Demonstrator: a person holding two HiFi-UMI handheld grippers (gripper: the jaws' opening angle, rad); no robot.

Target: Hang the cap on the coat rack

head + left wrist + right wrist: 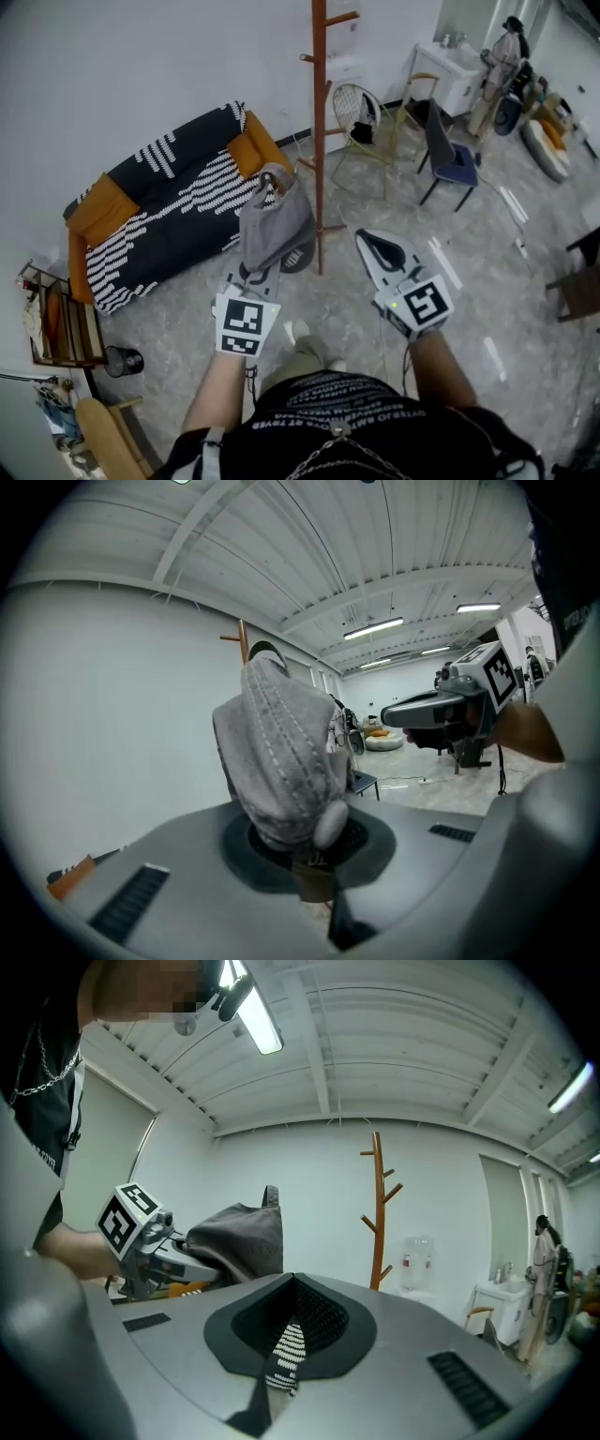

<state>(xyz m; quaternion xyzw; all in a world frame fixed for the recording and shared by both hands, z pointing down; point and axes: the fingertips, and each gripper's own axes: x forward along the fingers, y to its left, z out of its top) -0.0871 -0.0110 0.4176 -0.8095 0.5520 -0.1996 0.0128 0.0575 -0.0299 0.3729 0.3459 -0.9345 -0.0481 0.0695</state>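
Cap [277, 230] pinched in left gripper [265, 269], near coat rack [320, 141]

Bright ceiling strip lights [251, 1016] cast soft shadows; gripper views bulge fisheye, corners dark.

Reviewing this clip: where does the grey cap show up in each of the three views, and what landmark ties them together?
Head view: the cap is at centre, sticking out of the left gripper, just left of the pole.
Left gripper view: the cap fills the centre, clamped in the jaws.
Right gripper view: the cap is left of centre, beyond the jaws.
Shared landmark: the wooden coat rack.
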